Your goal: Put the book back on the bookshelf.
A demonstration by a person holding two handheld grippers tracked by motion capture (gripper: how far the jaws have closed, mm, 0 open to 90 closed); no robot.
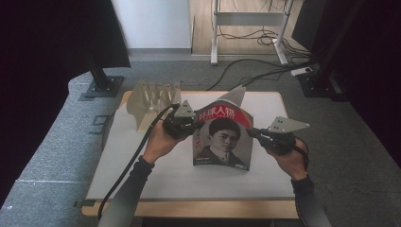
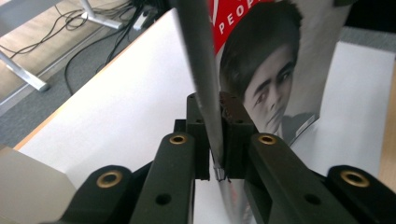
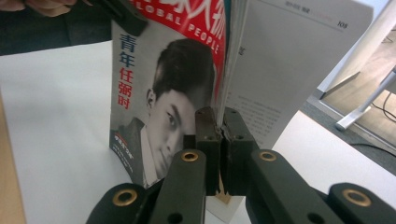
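The magazine [image 1: 222, 137] stands upright on the white bench [image 1: 156, 175] (cover facing the person). The left tool [image 1: 189, 124] pinches its spine edge, and the right tool [image 1: 250, 133] pinches the page edge.

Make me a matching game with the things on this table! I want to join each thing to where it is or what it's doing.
Things:
1. magazine
2. left gripper
3. right gripper
4. clear rack

Places or states:
A. stands at the table's far left corner, untouched
B. held upright on the white table top
C. clamped on the magazine's spine edge
D. clamped on the magazine's open page edge

Pairs: 1-B, 2-C, 3-D, 4-A
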